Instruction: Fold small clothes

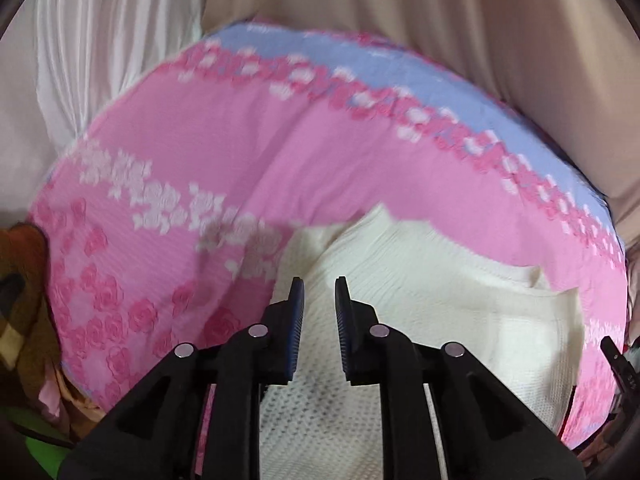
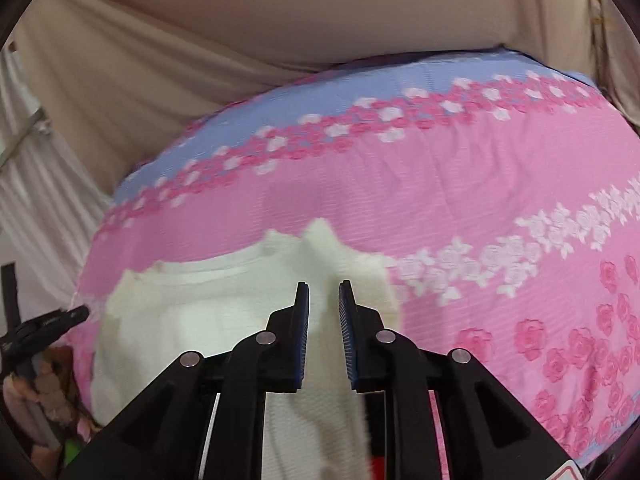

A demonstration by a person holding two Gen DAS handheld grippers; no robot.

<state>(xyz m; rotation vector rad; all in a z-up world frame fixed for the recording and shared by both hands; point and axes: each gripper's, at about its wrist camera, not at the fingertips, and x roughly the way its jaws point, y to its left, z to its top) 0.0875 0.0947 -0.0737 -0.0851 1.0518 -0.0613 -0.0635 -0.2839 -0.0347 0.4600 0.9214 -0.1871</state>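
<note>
White knit top half-folded on the pink bed cover, both grippers over it w/ nothing held.

The white knit top (image 1: 420,300) lies right under and just ahead of the left gripper (image 1: 319,280), on the pink rose bed cover (image 1: 200,152). In the right view it sits under and to the left of the right gripper (image 2: 323,285). Both grippers have their jaws a little apart, approx a thin gap, and no cloth is pinched between them. The top looks partly folded: one flap lies over the body w/ a straight edge, but the far edge is bumpy, so more folds and some smoothing are prob left. Its long side runs across, left to right, in front of the grippers; which end is the neck can't be told.
</note>
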